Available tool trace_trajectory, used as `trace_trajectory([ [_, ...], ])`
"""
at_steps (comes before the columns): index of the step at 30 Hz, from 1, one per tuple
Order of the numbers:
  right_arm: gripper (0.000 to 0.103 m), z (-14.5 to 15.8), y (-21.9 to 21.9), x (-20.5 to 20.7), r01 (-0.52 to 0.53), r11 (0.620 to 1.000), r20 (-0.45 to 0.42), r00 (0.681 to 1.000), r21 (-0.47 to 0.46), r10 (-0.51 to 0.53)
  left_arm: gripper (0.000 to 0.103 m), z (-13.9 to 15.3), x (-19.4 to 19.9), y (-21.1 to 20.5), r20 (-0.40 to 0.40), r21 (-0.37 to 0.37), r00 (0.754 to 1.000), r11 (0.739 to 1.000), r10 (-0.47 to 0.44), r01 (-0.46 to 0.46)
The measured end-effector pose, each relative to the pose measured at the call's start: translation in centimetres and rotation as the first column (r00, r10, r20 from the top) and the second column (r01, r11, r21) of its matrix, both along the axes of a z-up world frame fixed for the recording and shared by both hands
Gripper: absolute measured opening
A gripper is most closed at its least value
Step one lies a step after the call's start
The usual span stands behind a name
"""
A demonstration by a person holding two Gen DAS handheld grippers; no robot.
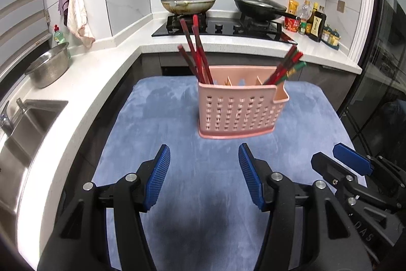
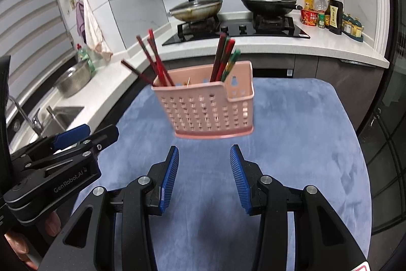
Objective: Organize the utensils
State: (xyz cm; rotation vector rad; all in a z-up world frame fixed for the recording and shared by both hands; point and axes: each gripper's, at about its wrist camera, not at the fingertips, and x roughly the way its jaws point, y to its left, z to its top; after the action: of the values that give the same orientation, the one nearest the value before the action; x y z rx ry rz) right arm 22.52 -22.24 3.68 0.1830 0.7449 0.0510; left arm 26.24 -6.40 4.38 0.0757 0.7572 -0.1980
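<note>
A pink perforated utensil holder (image 1: pixel 238 108) (image 2: pixel 205 111) stands on a blue mat (image 1: pixel 177 144) (image 2: pixel 304 144). Red chopsticks (image 1: pixel 195 52) (image 2: pixel 152 60) lean in its left compartment. More chopsticks with red and green ends (image 1: pixel 286 67) (image 2: pixel 225 57) lean in its right one. My left gripper (image 1: pixel 204 156) hovers open over the mat, just short of the holder, with nothing between its blue pads. My right gripper (image 2: pixel 204 158) also stands open and empty in front of the holder. Each gripper appears at the edge of the other's view: right gripper (image 1: pixel 337 159), left gripper (image 2: pixel 86 133).
A white counter wraps around the left and back, with a sink (image 1: pixel 28 123), a steel colander (image 1: pixel 50 65) and a green bottle (image 1: pixel 59 34). Behind the holder sits a stove (image 1: pixel 223 27) with two lidded pans; sauce bottles (image 1: pixel 314 22) stand at the right. Fingers (image 2: pixel 17 243) hold the left gripper.
</note>
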Motion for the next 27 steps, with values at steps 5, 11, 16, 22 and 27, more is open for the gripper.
trace_trajectory([
  [5,0.042,-0.4,0.6,-1.0,0.001,1.000,-0.013,1.000,-0.028,-0.001,0.054,-0.7,-1.0,0.2,-0.013,0.016,1.000,1.000,0.010,-0.010],
  [11,0.042,-1.0,0.4,-1.8,0.011,1.000,-0.039,0.999,-0.022,-0.012,0.061,-0.9,-1.8,0.2,-0.006,0.033,1.000,0.999,0.021,-0.021],
  [16,0.046,-1.3,0.0,-2.1,0.026,0.999,-0.057,0.998,-0.020,-0.027,0.066,-1.3,-2.3,0.2,-0.012,0.034,0.999,0.999,0.030,-0.030],
  [22,0.050,-1.5,0.1,-2.8,0.039,0.997,-0.051,0.998,-0.063,-0.043,0.071,-1.7,-2.5,0.3,-0.028,0.039,0.999,0.998,0.041,-0.040],
  [27,0.054,-1.6,0.3,-3.0,0.043,0.994,-0.048,0.998,-0.096,-0.047,0.079,-2.0,-2.8,0.2,-0.013,0.062,0.998,0.997,0.056,-0.055],
])
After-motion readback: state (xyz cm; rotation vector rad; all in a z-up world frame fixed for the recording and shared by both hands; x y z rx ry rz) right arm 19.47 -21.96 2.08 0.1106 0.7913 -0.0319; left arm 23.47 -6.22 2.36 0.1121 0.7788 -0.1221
